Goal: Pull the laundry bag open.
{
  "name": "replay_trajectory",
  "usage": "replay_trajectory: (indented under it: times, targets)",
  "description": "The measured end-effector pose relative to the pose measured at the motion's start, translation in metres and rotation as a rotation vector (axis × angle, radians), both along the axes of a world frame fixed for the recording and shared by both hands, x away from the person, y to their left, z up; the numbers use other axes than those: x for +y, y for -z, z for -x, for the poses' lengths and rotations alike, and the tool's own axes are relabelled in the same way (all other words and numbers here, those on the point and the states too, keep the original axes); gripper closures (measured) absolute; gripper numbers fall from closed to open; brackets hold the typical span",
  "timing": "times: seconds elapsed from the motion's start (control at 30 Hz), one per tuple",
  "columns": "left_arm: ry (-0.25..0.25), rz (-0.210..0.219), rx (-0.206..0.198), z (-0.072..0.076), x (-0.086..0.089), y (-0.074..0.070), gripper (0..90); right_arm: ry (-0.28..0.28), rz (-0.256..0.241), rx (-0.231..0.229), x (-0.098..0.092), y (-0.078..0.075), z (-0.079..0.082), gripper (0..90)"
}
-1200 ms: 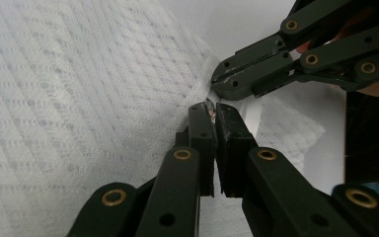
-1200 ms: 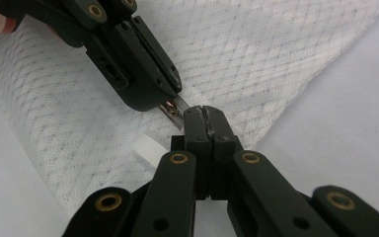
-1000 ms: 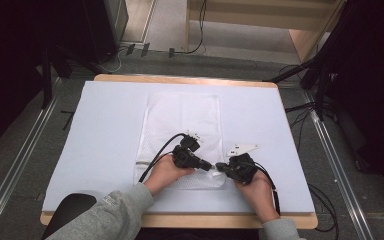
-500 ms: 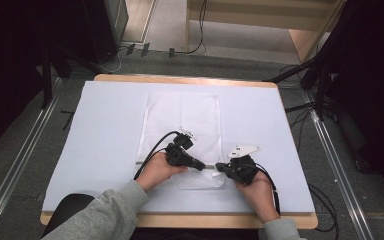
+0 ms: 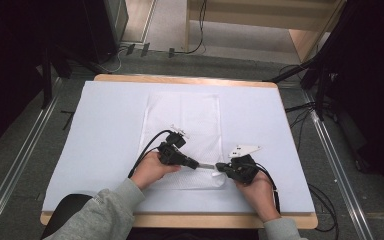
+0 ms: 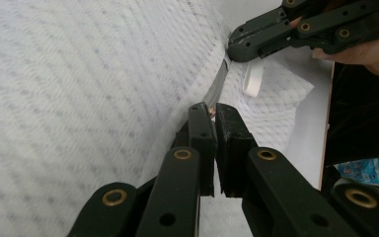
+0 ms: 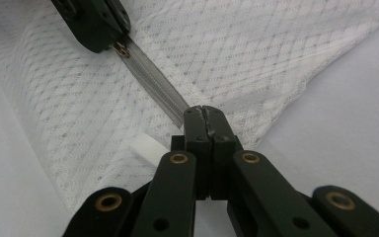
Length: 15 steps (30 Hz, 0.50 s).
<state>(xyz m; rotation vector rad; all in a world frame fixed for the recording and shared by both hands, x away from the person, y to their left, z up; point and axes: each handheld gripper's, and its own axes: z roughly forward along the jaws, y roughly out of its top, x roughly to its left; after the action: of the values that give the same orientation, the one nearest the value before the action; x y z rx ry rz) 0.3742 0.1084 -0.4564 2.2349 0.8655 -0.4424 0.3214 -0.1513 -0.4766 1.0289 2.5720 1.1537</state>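
1. Writing: none legible on the mesh laundry bag (image 5: 182, 127), on its white tag (image 7: 149, 146) or on either gripper.
2. Mesh laundry bag: white, rectangular, diamond-pattern netting; flat on the white table cover (image 5: 105, 125), long axis running away from the person, near edge between the two hands.
3. Zipper (image 7: 159, 89): grey toothed tape, straight, taut along the near end of the bag; stretched between the two grippers in the high view.
4. Zipper pull (image 7: 122, 50): small brass-coloured metal piece, sitting at the tips of the left gripper (image 5: 194, 163).
5. Left gripper: black jaws pressed together on the zipper pull; pull just visible between the tips in the left gripper view (image 6: 211, 111).
6. Right gripper (image 5: 221, 167): black jaws fully closed, pinching the end of the zipper tape and bag fabric; white tag just beside the jaws.
7. Grippers: tip to tip across the zipper, near each other, not touching.
8. Table (image 5: 180, 78): light wood edge around the cover.
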Motion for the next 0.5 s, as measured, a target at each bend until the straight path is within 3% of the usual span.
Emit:
replay_trajectory:
  times: [0.5]
  targets:
    - [-0.014, -0.013, -0.006, 0.003, 0.027, -0.008, 88.1, -0.009, -0.013, 0.021, -0.002, 0.000, -0.003, 90.0]
